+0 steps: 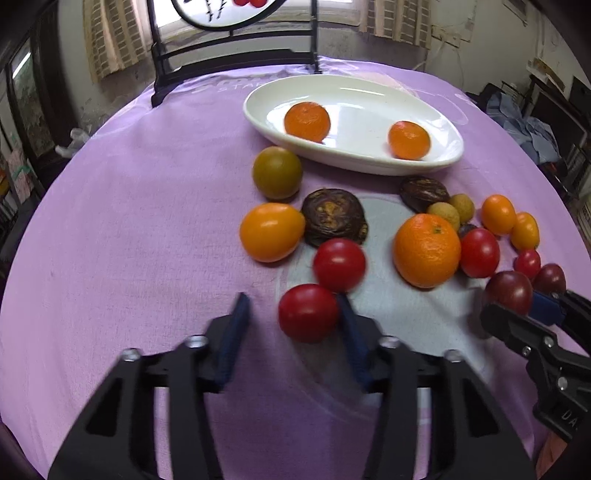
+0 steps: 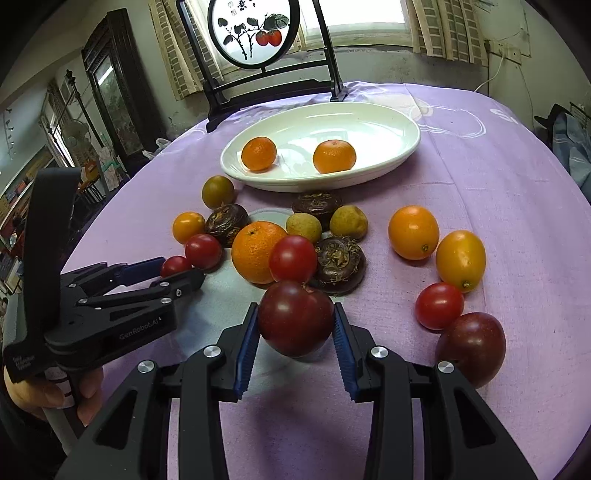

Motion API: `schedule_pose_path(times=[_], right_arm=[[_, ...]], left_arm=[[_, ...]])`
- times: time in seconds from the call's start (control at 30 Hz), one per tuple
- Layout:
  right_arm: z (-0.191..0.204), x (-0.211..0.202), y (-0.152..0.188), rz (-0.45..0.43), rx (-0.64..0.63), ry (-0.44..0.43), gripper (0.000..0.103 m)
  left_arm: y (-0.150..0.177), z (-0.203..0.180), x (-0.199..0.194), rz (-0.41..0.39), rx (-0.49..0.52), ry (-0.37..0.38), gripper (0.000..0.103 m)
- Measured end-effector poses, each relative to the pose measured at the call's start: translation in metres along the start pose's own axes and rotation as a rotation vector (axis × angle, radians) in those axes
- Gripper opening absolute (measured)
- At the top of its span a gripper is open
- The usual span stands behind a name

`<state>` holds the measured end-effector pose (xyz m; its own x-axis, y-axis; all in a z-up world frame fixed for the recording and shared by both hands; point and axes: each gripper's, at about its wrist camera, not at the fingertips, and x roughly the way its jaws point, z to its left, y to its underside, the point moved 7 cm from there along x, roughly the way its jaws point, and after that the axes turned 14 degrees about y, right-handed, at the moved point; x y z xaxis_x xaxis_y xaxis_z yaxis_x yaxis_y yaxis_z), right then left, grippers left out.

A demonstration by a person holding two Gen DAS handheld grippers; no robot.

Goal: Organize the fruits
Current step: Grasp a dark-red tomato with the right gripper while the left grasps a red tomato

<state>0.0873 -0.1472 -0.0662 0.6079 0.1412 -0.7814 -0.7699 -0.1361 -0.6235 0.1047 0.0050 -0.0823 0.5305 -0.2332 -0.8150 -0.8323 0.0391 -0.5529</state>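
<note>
A white oval plate at the back holds two mandarins. Many fruits lie loose on the purple cloth in front of it: a large orange, red tomatoes, kumquats, dark water chestnuts. My left gripper is open; a red tomato sits between its fingers against the right one, with a gap to the left one. My right gripper has its pads on both sides of a dark red tomato.
A framed round picture on a black stand rises behind the plate. A second dark tomato and a red one lie right of my right gripper. Each gripper shows in the other's view, the left gripper and the right gripper.
</note>
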Motion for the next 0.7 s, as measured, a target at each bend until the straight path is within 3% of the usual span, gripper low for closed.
schedule_pose_path(times=[0.2, 0.43, 0.7], right_arm=[[0.0, -0.002, -0.001, -0.007, 0.008, -0.005, 0.039], [0.004, -0.02, -0.011, -0.077, -0.01, 0.01, 0.039], [0.002, -0.05, -0.049, -0.185, -0.063, 0.054, 0.039]], left_arm=[[0.002, 0.0, -0.009, 0.019, -0.023, 0.027, 0.03], [-0.009, 0.004, -0.038, -0.037, -0.037, 0.048, 0.03], [-0.054, -0.004, -0.056, -0.088, 0.002, 0.065, 0.03]])
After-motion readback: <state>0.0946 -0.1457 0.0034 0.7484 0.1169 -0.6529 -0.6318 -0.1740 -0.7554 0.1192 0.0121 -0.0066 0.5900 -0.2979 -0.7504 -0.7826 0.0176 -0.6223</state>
